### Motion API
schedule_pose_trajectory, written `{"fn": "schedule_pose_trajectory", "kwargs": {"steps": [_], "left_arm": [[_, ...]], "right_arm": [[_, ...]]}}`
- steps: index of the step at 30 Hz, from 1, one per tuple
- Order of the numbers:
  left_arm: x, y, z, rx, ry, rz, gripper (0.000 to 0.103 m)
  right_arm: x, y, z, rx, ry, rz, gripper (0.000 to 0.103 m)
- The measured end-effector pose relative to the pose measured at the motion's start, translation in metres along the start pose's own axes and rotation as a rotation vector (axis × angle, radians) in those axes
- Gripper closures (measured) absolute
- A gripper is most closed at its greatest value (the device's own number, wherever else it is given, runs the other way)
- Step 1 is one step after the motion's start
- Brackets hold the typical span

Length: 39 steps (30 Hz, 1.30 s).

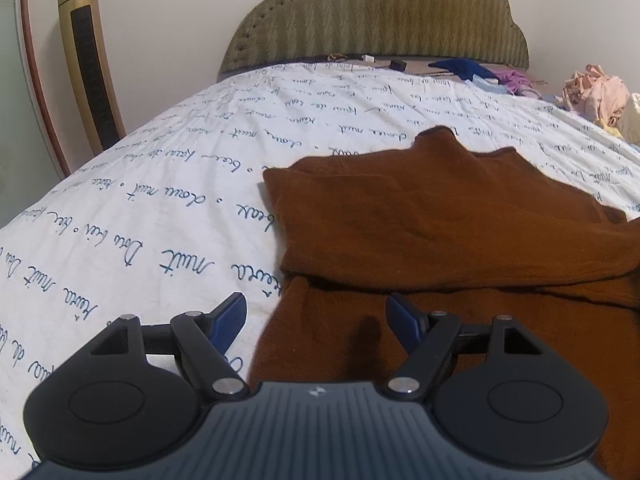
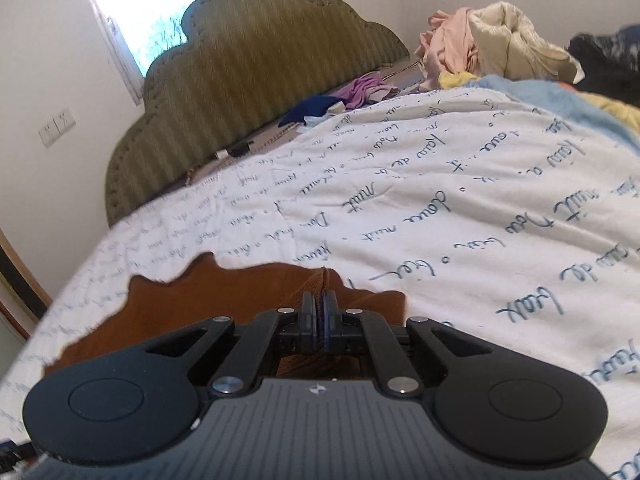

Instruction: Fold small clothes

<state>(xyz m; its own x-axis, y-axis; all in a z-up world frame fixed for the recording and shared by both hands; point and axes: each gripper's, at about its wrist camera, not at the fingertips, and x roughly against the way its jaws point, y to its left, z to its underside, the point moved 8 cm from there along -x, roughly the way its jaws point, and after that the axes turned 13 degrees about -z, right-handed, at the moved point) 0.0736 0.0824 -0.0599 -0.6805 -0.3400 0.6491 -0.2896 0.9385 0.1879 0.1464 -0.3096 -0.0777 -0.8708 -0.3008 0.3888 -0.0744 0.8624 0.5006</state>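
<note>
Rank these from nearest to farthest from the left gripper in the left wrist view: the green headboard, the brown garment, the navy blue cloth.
1. Brown garment, directly under the open left gripper.
2. Navy blue cloth, far up the bed, right of centre.
3. Green headboard, behind it at the wall.

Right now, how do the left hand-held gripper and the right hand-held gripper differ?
The left hand-held gripper has its jaws wide apart; the right hand-held gripper has them pressed together. The left one grips nothing, poised over the brown garment at its near edge, while the right one pinches a raised fold of that garment. Both are the same black tool with blue pads, pointed towards the headboard over the white bedspread.
</note>
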Motion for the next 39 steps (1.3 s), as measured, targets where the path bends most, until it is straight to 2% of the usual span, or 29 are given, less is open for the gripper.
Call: {"fn": "schedule_pose_trajectory", "kwargs": {"steps": [2,4,7,10,12,13,14,16,18,20,23,26,31,33,35,38,39], "left_arm": [[-0.001,-0.002,0.003,-0.005,0.008,0.003,0.026],[-0.002,-0.003,0.005,-0.010,0.010,0.003,0.026],[-0.002,-0.004,0.006,-0.019,0.010,-0.005,0.026],[-0.003,-0.003,0.005,-0.013,0.015,-0.003,0.026],[-0.004,-0.003,0.006,-0.009,0.019,-0.002,0.026],[-0.004,-0.004,0.006,-0.011,0.020,-0.002,0.026],[-0.005,-0.004,0.006,-0.014,0.022,-0.002,0.026],[-0.005,-0.004,0.007,-0.024,0.020,-0.005,0.026],[-0.004,-0.002,0.007,-0.035,0.010,-0.006,0.026],[-0.005,0.003,0.008,-0.051,-0.001,-0.010,0.026],[-0.011,0.015,0.010,-0.071,-0.012,0.000,0.026],[-0.021,0.031,0.015,-0.069,0.010,0.008,0.026],[-0.028,0.041,0.015,-0.048,0.010,0.043,0.024],[-0.028,0.037,0.015,-0.056,0.017,0.063,0.024],[-0.023,0.030,0.017,-0.055,0.027,0.131,0.024],[-0.015,0.019,0.021,-0.070,0.028,0.232,0.025],[-0.014,0.018,0.022,-0.072,0.028,0.248,0.030]], "right_arm": [[-0.006,-0.001,0.005,-0.004,0.036,0.004,0.089],[-0.006,-0.002,0.007,0.023,0.028,0.052,0.085],[0.004,0.006,0.005,0.073,-0.021,0.094,0.060],[0.009,0.033,0.008,0.189,-0.022,0.041,0.058],[0.007,0.048,0.016,0.237,0.021,-0.028,0.051],[0.002,0.051,0.021,0.247,0.058,-0.049,0.044],[-0.003,0.051,0.025,0.255,0.095,-0.042,0.036],[-0.011,0.044,0.031,0.283,0.130,0.040,0.035],[-0.004,0.041,0.028,0.290,0.105,0.079,0.035],[0.012,0.043,0.021,0.244,0.067,0.008,0.033],[0.038,0.040,0.014,0.196,0.040,-0.057,0.022],[0.061,0.026,0.017,0.198,0.073,-0.053,0.022],[0.079,0.014,0.053,0.135,0.216,-0.157,0.022],[0.076,0.016,0.068,0.136,0.247,-0.166,0.030],[0.070,0.020,0.079,0.125,0.271,-0.179,0.053],[0.059,0.027,0.086,0.089,0.291,-0.246,0.062],[0.057,0.028,0.087,0.077,0.291,-0.264,0.063]]}}
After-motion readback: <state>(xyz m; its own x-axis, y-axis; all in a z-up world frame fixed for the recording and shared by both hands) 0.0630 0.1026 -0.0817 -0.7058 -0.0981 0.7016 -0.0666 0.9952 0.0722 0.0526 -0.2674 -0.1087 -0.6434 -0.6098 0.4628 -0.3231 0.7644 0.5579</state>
